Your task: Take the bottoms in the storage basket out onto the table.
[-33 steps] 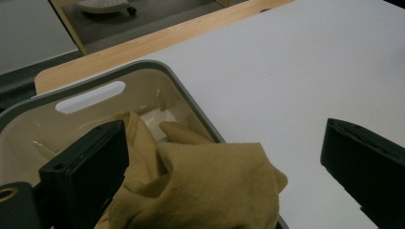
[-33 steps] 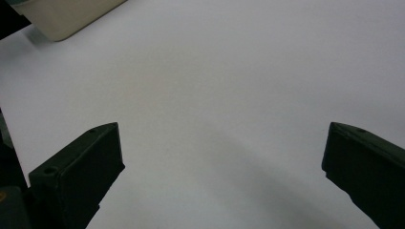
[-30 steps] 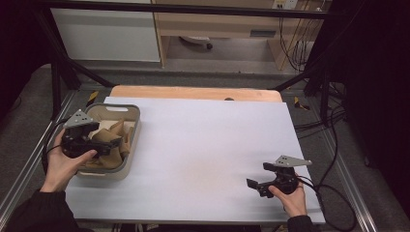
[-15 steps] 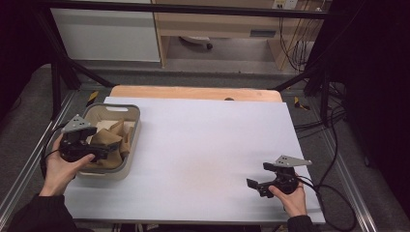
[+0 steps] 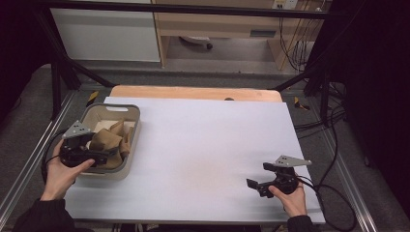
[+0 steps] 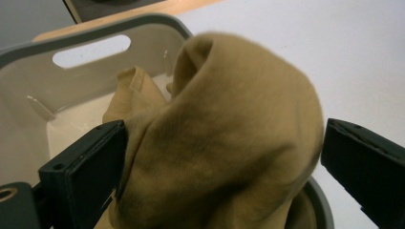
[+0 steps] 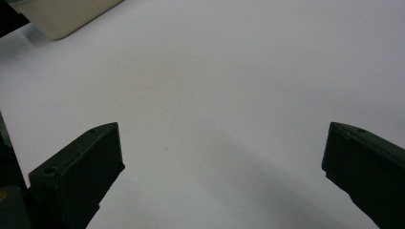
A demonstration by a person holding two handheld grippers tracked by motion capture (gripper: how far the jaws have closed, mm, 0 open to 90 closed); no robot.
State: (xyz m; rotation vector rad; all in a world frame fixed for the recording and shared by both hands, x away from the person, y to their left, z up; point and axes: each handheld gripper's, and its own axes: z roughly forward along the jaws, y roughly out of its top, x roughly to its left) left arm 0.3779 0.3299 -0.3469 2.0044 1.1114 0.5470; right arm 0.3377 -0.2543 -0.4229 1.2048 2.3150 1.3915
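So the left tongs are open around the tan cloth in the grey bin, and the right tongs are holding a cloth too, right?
Not quite. The right tongs hold nothing; the right gripper view shows them open over the bare white table. The left tongs do straddle the tan cloth in the grey bin.

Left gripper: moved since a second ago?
Yes. The left gripper has slid toward the person along the bin, from mid-bin to its near end, with the tan cloth between its open jaws.

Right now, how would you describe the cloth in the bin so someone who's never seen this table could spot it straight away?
Start at the white table and go to its left edge, where a grey bin with a handle slot sits. The tan cloth is bunched up inside it, between the wide-open jaws of the left claw. It is the only soft, brown thing there.
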